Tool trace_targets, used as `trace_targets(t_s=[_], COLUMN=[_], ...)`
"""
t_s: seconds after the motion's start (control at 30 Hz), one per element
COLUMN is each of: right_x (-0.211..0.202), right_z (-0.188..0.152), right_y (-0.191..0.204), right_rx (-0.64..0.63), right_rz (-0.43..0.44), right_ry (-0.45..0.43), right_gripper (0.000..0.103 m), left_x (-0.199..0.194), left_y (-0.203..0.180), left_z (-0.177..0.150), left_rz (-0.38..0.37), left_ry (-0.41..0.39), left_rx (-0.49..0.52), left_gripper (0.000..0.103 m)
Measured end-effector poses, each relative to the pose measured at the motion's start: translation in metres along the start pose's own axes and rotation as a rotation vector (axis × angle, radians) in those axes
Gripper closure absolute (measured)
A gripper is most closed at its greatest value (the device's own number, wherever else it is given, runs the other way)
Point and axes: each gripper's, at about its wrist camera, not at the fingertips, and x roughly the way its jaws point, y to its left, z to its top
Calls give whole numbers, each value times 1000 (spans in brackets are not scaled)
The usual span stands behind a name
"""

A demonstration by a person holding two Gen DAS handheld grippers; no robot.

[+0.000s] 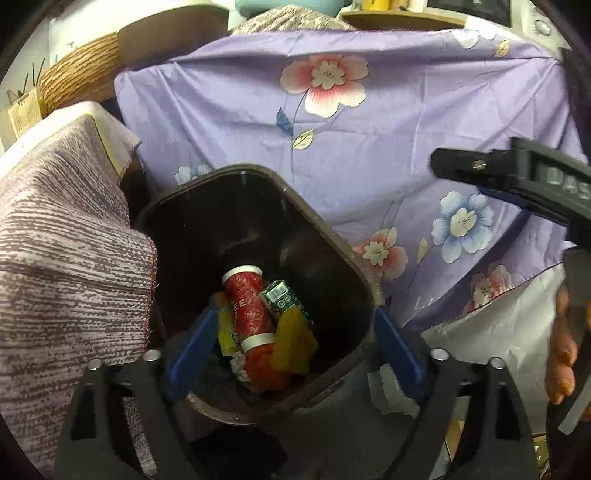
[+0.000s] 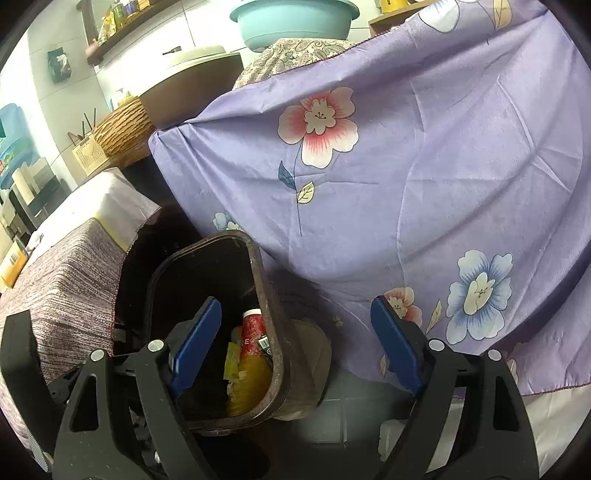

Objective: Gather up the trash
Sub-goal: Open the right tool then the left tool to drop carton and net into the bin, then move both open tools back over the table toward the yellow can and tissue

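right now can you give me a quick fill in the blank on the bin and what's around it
1. The red cup lies inside the dark ____.
2. The purple cloth behind the bin is printed with ____.
3. The left gripper stands ____ above the bin, holding nothing.

Missing words: bin; flowers; open

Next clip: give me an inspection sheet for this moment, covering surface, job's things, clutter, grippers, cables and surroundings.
Surface: grey tiled floor.
Job's things: dark trash bin holds a red paper cup, a green carton and yellow wrappers.
Clutter: white scrap on the floor beside the bin.
Grippers: left gripper above the bin, jaws open, empty; right gripper jaws open, empty.
Cables: nothing seen.
Surroundings: purple floral cloth, striped cloth, wicker basket, teal basin.
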Motion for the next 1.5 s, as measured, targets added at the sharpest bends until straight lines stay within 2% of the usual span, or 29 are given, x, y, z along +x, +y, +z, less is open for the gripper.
trace_targets(t_s=[0.1,0.27,0.43,0.53,0.73,0.9,1.03,1.13,1.4,1.5], right_x=[0,-2,-3,-1,1,-4,-9,-13,-21,-22], right_z=[1,2,5,6,8,14,20,23,25,24], right_y=[1,5,3,5,28,66,102,132,212,240], right_rx=[1,-6,-5,3,-20,-67,-131,-187,-325,-370], right_rz=[6,5,-6,6,59,129,182,226,365,415], right_ry=[1,-6,-13,-3,11,10,2,1,27,49], right_gripper=[19,19,15,15,15,15,13,11,11,10], left_x=[-8,-22,-50,-75,-129,-171,-198,-212,-267,-282], left_y=[-5,-6,-6,-10,-6,20,58,95,242,297], left_z=[-1,-5,-5,-3,1,3,2,-2,-20,-25], left_rz=[0,-11,-28,-31,5,86,182,232,374,401], left_ry=[-15,-25,-53,-93,-191,-260,-283,-275,-306,-281], left_rx=[21,23,5,29,74,78,84,43,-192,-251], left_gripper=[10,8,8,6,6,6,5,6,6,6])
